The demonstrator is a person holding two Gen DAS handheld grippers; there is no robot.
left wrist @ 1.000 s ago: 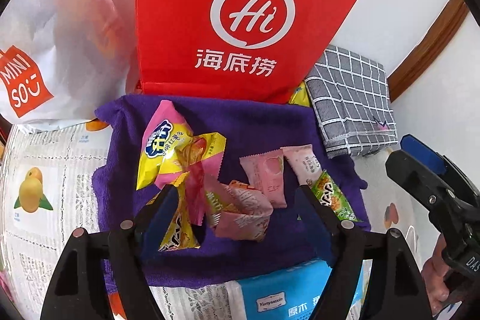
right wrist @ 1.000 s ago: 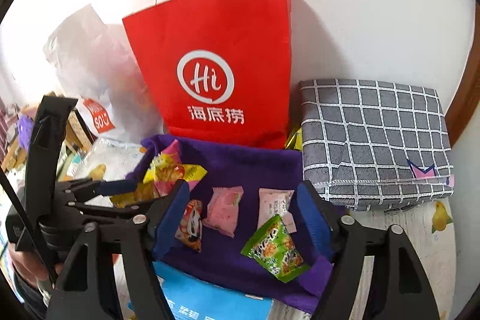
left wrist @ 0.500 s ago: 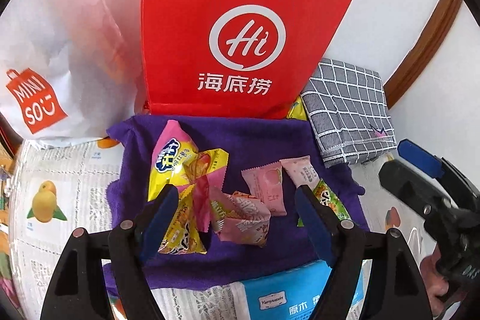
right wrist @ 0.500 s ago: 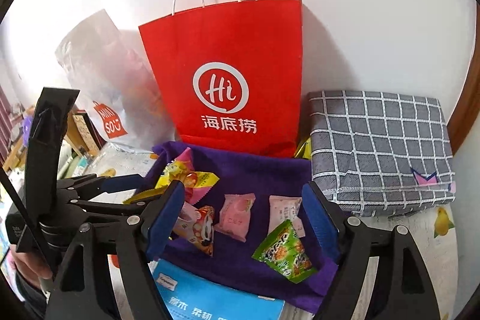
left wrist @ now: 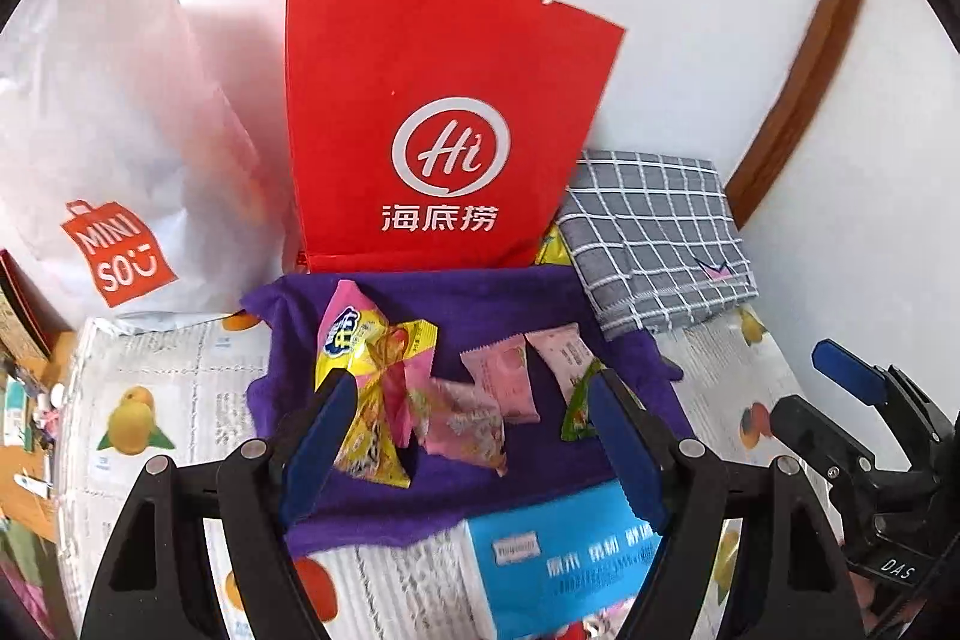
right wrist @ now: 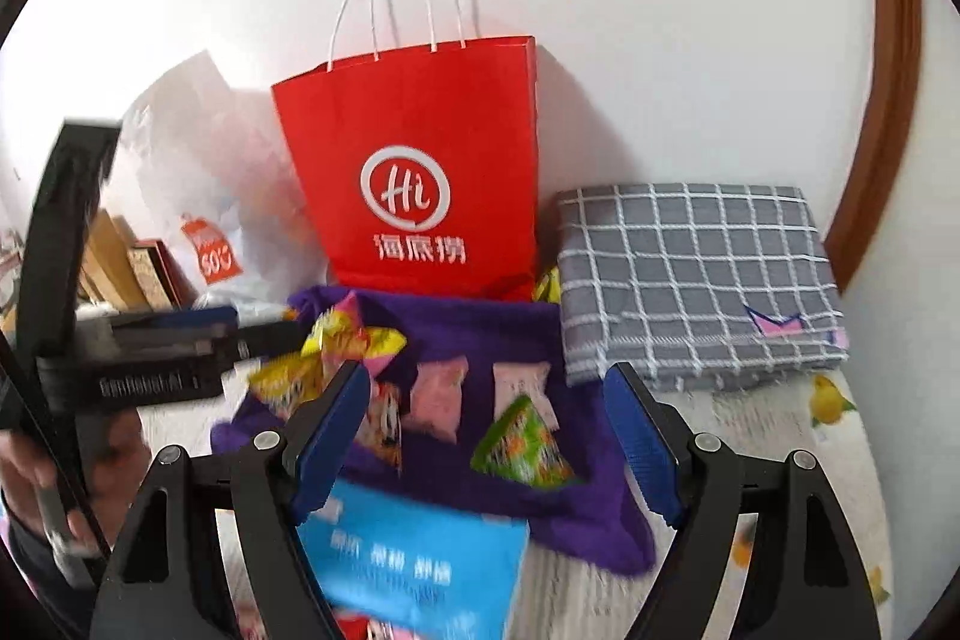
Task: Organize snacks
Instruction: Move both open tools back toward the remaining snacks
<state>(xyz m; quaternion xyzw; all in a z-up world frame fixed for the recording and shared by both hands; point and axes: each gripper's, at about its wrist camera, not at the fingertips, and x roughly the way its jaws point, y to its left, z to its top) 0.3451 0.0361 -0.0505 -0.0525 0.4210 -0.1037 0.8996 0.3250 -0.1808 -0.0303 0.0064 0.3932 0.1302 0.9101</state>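
Observation:
Several snack packets lie on a purple cloth (left wrist: 480, 304) (right wrist: 480, 328): a yellow-and-pink packet (left wrist: 360, 340) (right wrist: 336, 340), two pink packets (left wrist: 501, 379) (right wrist: 441, 391) and a green packet (left wrist: 577, 403) (right wrist: 522, 445). Behind the cloth a red paper bag (left wrist: 444, 130) (right wrist: 420, 172) stands upright against the wall. My left gripper (left wrist: 474, 436) hovers open above the near side of the cloth, nothing between its fingers. My right gripper (right wrist: 486, 430) is open too and empty, held back over the cloth's near right part. The left gripper's side shows at the left of the right wrist view.
A white plastic shopping bag (left wrist: 102, 148) leans left of the red bag. A folded grey checked cloth (left wrist: 654, 244) (right wrist: 696, 274) lies to the right. A blue tissue pack (left wrist: 558, 562) (right wrist: 408, 562) sits at the near edge on a fruit-print table cover (left wrist: 150, 400).
Both grippers have pulled back and risen, so the red bag's handles and more wall now show. The snacks have not moved. Both stay open and empty.

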